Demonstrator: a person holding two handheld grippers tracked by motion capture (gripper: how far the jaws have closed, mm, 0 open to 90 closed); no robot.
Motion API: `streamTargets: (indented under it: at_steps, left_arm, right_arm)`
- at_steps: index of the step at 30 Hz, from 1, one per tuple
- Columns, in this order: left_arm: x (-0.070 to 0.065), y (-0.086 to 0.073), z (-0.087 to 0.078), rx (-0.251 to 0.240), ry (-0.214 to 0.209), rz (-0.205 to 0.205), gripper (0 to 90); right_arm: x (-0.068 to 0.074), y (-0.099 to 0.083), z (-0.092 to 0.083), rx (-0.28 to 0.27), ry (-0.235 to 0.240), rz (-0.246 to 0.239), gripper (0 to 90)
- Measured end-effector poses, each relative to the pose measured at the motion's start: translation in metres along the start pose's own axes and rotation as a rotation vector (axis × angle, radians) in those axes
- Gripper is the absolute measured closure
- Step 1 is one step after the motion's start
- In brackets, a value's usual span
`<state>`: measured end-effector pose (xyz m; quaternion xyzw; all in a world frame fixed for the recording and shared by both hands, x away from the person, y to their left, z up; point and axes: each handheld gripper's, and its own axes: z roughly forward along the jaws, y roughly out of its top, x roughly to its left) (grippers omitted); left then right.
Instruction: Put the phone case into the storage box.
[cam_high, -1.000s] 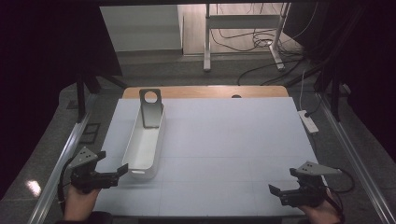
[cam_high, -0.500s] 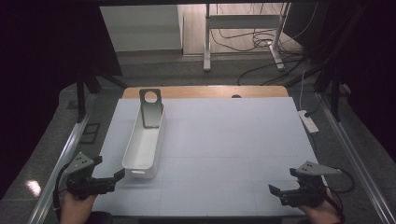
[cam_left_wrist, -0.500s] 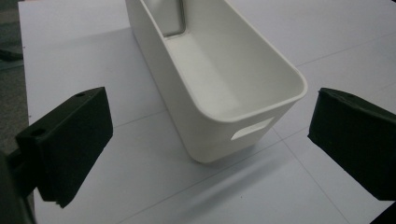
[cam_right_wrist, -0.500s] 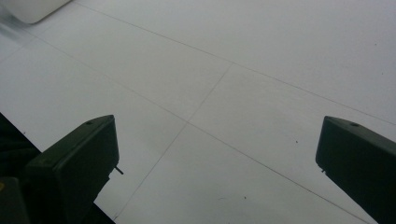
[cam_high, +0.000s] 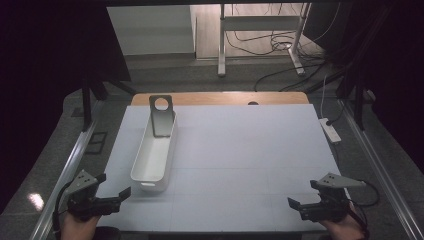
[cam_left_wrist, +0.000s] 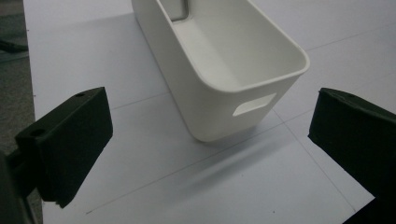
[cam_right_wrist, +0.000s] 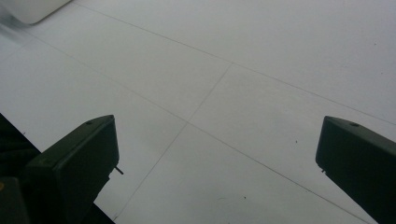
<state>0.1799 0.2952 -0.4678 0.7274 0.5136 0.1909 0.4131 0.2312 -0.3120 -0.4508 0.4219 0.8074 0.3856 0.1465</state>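
A long white plastic bin (cam_high: 154, 155) is lying lengthwise on the left part of the white-topped table (cam_high: 240, 150), and a grey metal plate with a round hole (cam_high: 162, 114) is leaning upright inside its far end. A white power strip (cam_high: 331, 129) is sitting just off the table's right edge.

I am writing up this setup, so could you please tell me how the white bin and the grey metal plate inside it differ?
The white bin is a long, open plastic container lying flat on the table; the grey metal plate is thin and stands nearly upright at the bin's far end. The bin has a slot handle in its near end wall, whereas the plate has a round hole near its top. Neither is held.
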Motion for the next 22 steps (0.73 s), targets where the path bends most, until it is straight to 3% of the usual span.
streamTargets:
  at_steps: [22]
  left_arm:
    - [-0.0034,-0.0090,-0.0011,0.069,0.041,0.027,0.2]
  right_arm:
    - [-0.0001,0.0000,0.0004,0.003,-0.002,0.000,0.0]
